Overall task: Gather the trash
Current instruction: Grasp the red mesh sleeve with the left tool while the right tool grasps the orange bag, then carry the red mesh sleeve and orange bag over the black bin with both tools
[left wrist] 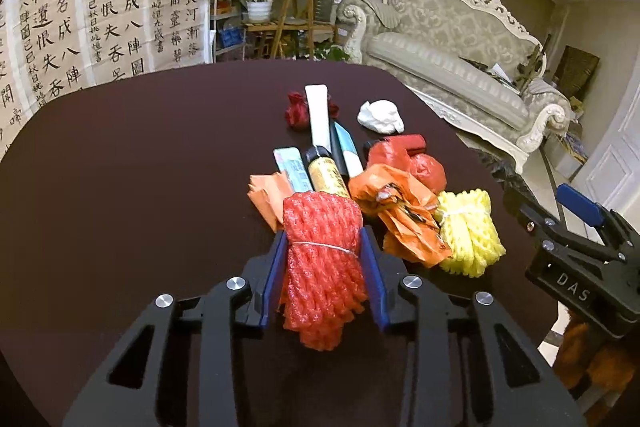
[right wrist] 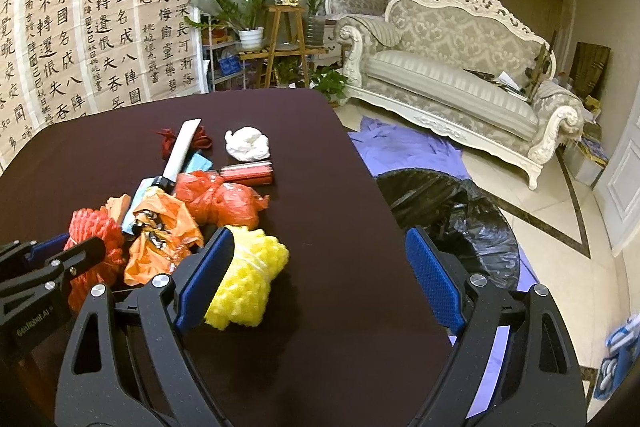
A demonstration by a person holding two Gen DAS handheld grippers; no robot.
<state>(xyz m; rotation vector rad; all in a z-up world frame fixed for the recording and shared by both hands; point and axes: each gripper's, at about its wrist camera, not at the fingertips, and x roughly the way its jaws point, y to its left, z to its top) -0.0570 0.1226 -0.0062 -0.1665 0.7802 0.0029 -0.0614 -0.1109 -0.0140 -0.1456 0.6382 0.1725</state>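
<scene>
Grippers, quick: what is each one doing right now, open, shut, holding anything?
Left gripper: shut on the red foam net bundle.
Right gripper: open, holding nothing; yellow foam net bundle just outside its left finger.

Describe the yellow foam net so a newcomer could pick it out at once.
Start at the dark brown table and find the trash pile on it. At the pile's edge nearest the black trash bag lies the yellow foam net, beside crumpled orange plastic. It is the only yellow piece, a bumpy mesh bundle tied round its middle.
</scene>
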